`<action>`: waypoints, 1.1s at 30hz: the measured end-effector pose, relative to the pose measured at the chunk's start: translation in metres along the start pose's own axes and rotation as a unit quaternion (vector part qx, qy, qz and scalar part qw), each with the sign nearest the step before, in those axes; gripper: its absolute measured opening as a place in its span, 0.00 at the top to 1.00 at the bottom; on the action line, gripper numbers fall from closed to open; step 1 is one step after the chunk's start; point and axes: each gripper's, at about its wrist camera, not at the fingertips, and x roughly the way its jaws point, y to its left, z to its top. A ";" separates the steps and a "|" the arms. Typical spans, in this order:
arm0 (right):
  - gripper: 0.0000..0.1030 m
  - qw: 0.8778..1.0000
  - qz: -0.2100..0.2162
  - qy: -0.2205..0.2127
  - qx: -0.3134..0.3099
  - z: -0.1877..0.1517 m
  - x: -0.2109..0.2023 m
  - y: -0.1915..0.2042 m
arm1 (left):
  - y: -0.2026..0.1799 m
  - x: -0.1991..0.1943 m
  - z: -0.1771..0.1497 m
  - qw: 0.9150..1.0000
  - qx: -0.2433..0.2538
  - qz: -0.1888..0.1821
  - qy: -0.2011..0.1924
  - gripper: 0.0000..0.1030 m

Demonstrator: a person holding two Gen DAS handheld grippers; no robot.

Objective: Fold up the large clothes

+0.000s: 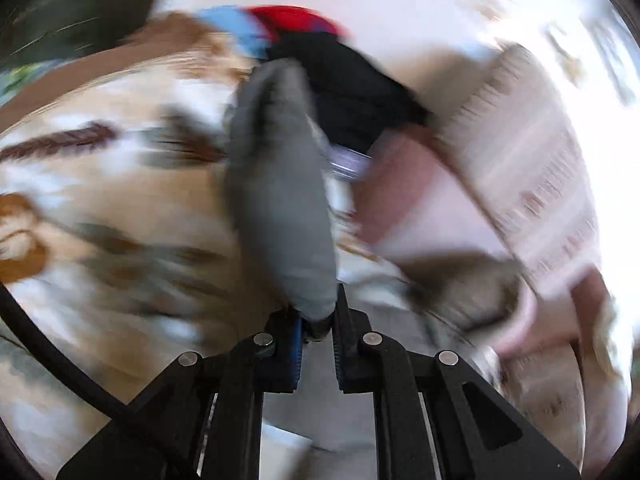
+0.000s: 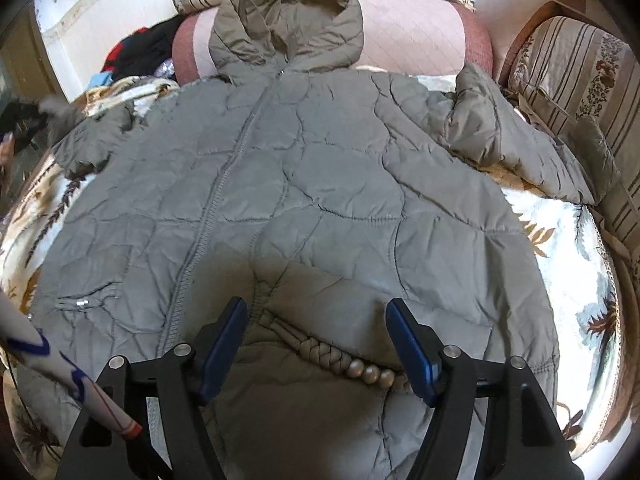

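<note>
A grey-green quilted hooded jacket (image 2: 312, 184) lies front up on a floral blanket (image 2: 576, 280), hood (image 2: 288, 28) toward the far cushion. Its right sleeve (image 2: 504, 144) is bunched at the right. My right gripper (image 2: 316, 320) is open just above the jacket's lower front, over a braided cord with beads (image 2: 344, 364). In the blurred left wrist view, my left gripper (image 1: 318, 320) is shut on the end of the jacket's left sleeve (image 1: 280, 192), which stretches away from the fingers. That gripper shows faintly at the far left of the right wrist view (image 2: 48, 110).
A pink cushion (image 2: 420, 28) and striped sofa backs (image 2: 580, 80) border the blanket at the back and right. Dark, red and blue clothes (image 2: 136, 56) are piled at the back left. A white sleeve with blue marks (image 2: 60, 364) crosses the lower left.
</note>
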 end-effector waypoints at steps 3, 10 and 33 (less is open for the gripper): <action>0.26 1.000 0.005 -0.011 0.005 -0.003 -0.009 -0.003 | -0.072 0.020 -0.037 0.997 0.061 -0.042 0.035 0.89; 0.26 0.999 0.005 -0.029 0.026 -0.009 -0.029 -0.027 | -0.171 0.111 -0.163 0.975 0.171 -0.031 0.140 0.82; 0.15 0.990 0.072 0.014 0.123 0.158 0.098 -0.024 | -0.068 -0.043 -0.318 0.948 0.275 0.162 0.016 0.26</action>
